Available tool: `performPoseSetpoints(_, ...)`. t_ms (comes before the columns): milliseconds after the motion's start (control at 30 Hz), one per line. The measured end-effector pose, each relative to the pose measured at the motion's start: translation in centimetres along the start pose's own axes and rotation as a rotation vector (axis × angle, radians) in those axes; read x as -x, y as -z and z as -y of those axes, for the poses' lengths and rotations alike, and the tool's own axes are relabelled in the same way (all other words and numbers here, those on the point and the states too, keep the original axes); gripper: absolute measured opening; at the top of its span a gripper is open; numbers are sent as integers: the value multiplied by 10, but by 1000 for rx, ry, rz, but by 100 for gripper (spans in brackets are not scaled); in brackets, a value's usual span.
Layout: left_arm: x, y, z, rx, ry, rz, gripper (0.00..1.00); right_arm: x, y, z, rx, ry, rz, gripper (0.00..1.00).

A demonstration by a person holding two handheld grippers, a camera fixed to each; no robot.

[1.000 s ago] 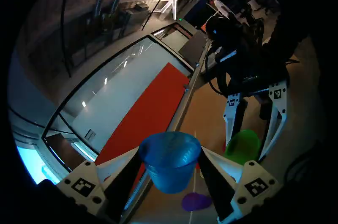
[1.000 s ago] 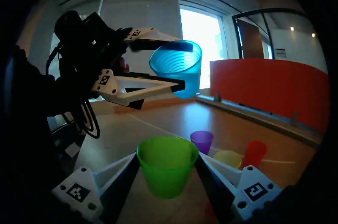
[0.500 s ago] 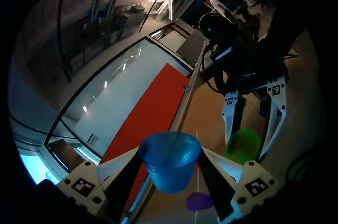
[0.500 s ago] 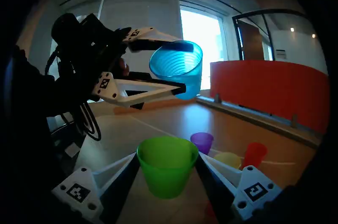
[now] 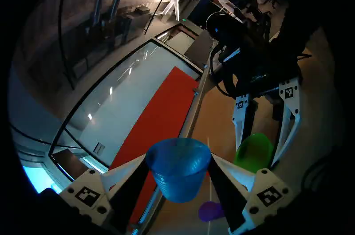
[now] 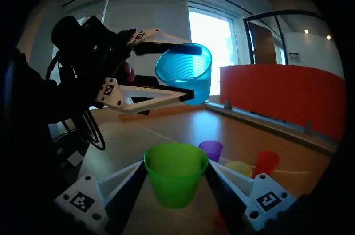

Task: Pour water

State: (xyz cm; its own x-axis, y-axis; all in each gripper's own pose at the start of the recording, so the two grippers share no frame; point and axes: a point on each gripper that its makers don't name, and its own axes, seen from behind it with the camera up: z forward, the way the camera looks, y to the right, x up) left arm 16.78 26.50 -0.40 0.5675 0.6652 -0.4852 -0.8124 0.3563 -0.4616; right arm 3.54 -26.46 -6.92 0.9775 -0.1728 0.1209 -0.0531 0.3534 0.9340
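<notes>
My left gripper (image 5: 178, 177) is shut on a translucent blue cup (image 5: 178, 174). In the right gripper view the same blue cup (image 6: 184, 73) hangs in the air, tipped toward the camera so its ribbed inside shows, held by the left gripper (image 6: 188, 70) in a person's dark-sleeved hand. My right gripper (image 6: 175, 181) is shut on a green cup (image 6: 175, 174), upright and low above the wooden table (image 6: 230, 135). In the left gripper view the green cup (image 5: 254, 151) sits between the right gripper's white fingers (image 5: 239, 119), below and beyond the blue cup.
On the table behind the green cup stand a purple cup (image 6: 211, 149), a yellow cup (image 6: 238, 168) and a red cup (image 6: 266, 163). The purple cup (image 5: 211, 211) also shows under the blue one. An orange-red partition (image 6: 288, 93) runs along the table's far edge. Bright window behind.
The blue cup has tipped a little further toward the green cup and the left hand has shifted slightly. The green cup has stayed still.
</notes>
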Motion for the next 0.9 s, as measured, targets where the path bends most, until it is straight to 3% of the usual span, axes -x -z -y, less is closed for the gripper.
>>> performPoseSetpoints(900, -3, -2, -4, 6, -72, 3, 86, -5, 1, -4, 8, -3, -12, 91)
